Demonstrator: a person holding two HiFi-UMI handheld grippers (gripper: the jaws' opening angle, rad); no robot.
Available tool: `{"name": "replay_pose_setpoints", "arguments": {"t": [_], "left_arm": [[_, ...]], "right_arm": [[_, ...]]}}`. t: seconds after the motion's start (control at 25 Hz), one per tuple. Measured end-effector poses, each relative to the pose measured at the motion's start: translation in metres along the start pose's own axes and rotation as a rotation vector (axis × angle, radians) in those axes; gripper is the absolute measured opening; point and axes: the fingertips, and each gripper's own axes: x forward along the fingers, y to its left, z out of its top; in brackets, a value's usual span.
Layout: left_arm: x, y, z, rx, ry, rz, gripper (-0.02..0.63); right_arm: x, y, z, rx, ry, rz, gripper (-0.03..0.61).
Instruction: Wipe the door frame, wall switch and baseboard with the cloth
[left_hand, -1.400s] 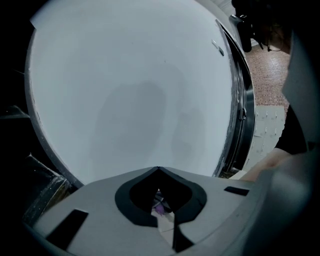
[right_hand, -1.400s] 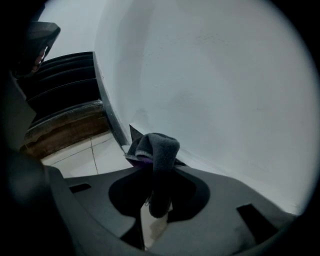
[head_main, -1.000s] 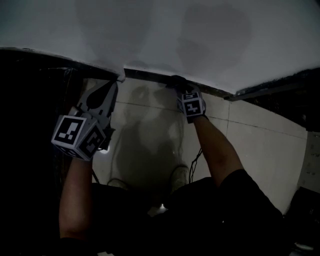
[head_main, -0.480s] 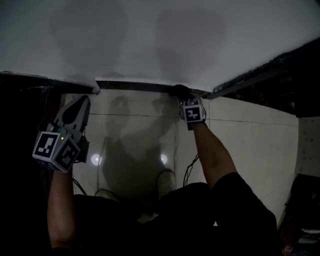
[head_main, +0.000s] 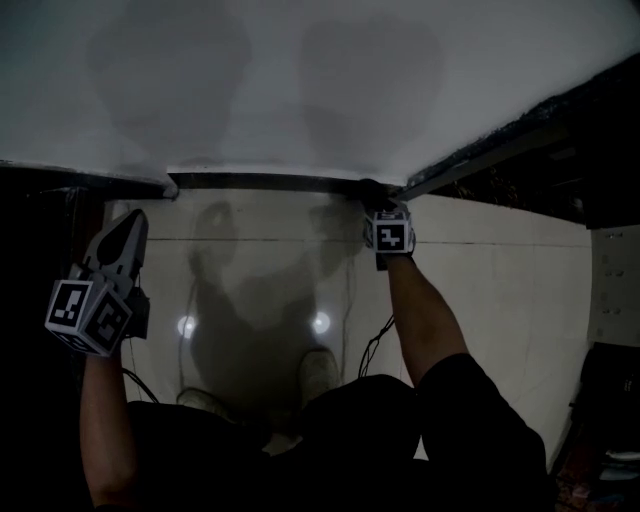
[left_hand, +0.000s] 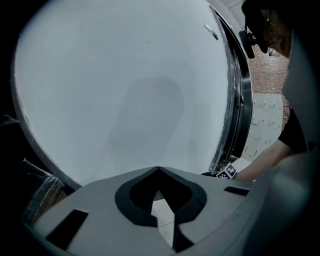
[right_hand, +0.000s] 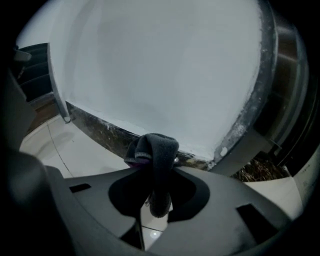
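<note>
Cloth (right_hand: 152, 150), judged soft and light, is gripped at its bunched middle by the right tool (right_hand: 159, 175) at the baseboard (right_hand: 100, 131); the left tool (left_hand: 159, 169) is closed empty, left of the baseboard.

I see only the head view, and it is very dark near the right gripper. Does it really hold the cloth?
Observer: Yes. In the right gripper view, the right gripper is shut on the dark cloth, which bunches up beyond the tips.
Operator: Does the cloth touch the baseboard?
Observer: It sits right in front of that dark strip, below the white wall. I cannot confirm contact.
Operator: And the left gripper?
Observer: Its jaws are together, with nothing between them.
</note>
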Motion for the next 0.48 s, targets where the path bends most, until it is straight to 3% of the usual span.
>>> {"name": "replay_pose_setpoints", "arguments": {"t": [0.12, 0.28, 0.4, 0.48], "left_arm": [[-0.001, 0.001, -0.003, 0.005, 0.003, 0.003, -0.008], [0.0, 0.005, -0.011, -0.055, 0.007, -0.005, -0.008], [-0.001, 0.006, -0.001, -0.036, -0.041, -0.01, -0.008], [-0.007, 0.011, -0.002, -0.038, -0.108, 0.013, -0.008]], "right_arm": [[-0.005, -0.022, -0.007, 0.023, 0.001, -0.033, 0.074], [-0.006, -0.059, -0.034, 0.07, 0.042, -0.093, 0.074], [-0.029, -0.058, -0.032, 0.201, -0.053, -0.065, 0.074], [-0.06, -0.045, -0.026, 0.209, -0.105, -0.028, 0.074]]}}
